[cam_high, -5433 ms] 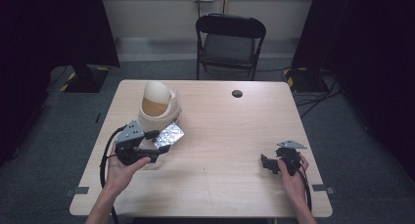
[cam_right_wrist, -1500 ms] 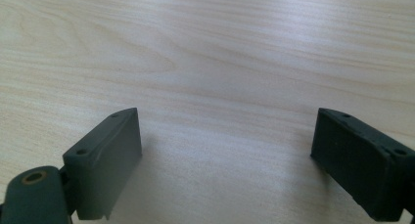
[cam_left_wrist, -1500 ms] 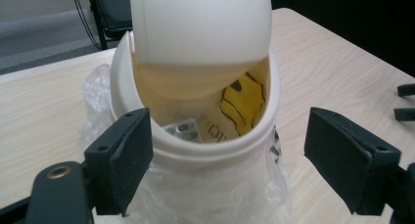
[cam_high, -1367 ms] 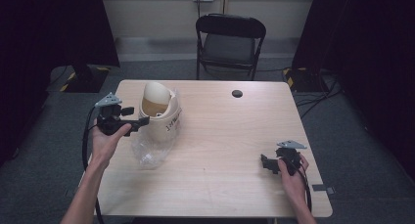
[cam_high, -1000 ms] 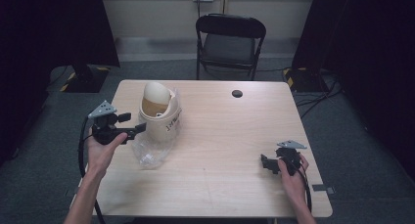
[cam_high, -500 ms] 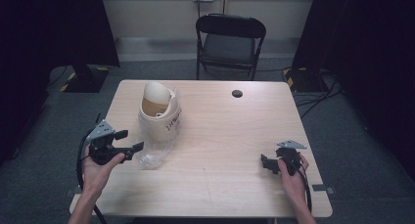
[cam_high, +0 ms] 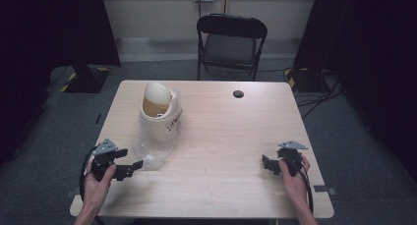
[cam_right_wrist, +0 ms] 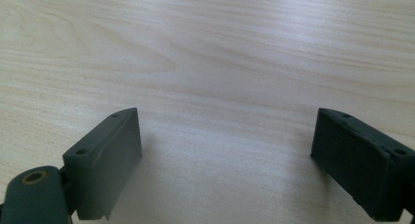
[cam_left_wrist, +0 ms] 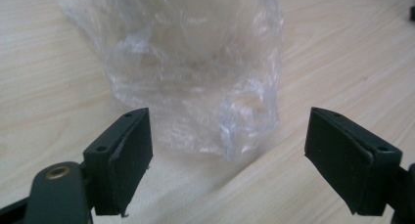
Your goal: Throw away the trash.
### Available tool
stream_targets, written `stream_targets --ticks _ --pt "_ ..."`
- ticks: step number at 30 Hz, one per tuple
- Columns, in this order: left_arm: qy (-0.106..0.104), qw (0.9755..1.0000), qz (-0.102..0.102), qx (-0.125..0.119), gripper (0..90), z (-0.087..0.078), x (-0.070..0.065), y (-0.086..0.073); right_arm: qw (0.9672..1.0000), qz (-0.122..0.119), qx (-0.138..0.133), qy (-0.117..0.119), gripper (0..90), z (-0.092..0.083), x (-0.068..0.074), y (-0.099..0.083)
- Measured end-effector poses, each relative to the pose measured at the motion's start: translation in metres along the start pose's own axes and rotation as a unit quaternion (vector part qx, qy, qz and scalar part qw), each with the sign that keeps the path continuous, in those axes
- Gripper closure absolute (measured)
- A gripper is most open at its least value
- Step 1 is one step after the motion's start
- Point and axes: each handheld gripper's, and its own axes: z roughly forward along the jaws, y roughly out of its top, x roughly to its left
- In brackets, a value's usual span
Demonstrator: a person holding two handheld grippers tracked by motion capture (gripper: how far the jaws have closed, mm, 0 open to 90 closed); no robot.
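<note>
My left gripper has just been opening, jaws wide, nothing between them; the clear plastic bag lies just ahead at twelve o'clock, near the table edge. My right gripper rests released over bare wood.

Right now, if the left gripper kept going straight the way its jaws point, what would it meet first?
Most likely the clear plastic bag. The left gripper has just been opening, with nothing between its jaws, and the bag's crumpled end lies directly ahead on the table; the gap is hard to judge.
</note>
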Motion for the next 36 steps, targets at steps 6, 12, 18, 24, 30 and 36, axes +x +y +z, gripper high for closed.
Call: stream_targets --ticks 6,12,18,24,30,36 --pt "0.017 0.9994 0.013 0.028 17.7 0.008 -0.002 -0.02 1.0 0.0 0.0 0.0 10.4 0.0 0.0 0.0" --pt "0.037 0.9982 0.017 0.045 17.8 0.016 -0.001 -0.03 1.0 0.0 0.0 0.0 10.4 0.0 0.0 0.0" --pt "0.056 0.9973 0.014 0.046 17.7 0.025 0.001 -0.039 1.0 0.0 0.0 0.0 10.4 0.0 0.0 0.0" --pt "0.075 0.9958 0.016 0.049 17.5 0.033 0.007 -0.044 1.0 0.0 0.0 0.0 10.4 0.0 0.0 0.0" --pt "0.081 0.9958 0.014 0.04 14.6 0.034 0.008 -0.045 1.0 0.0 0.0 0.0 10.4 0.0 0.0 0.0" --pt "0.081 0.9957 0.013 0.042 14.3 0.034 0.008 -0.045 1.0 0.0 0.0 0.0 10.4 0.0 0.0 0.0"
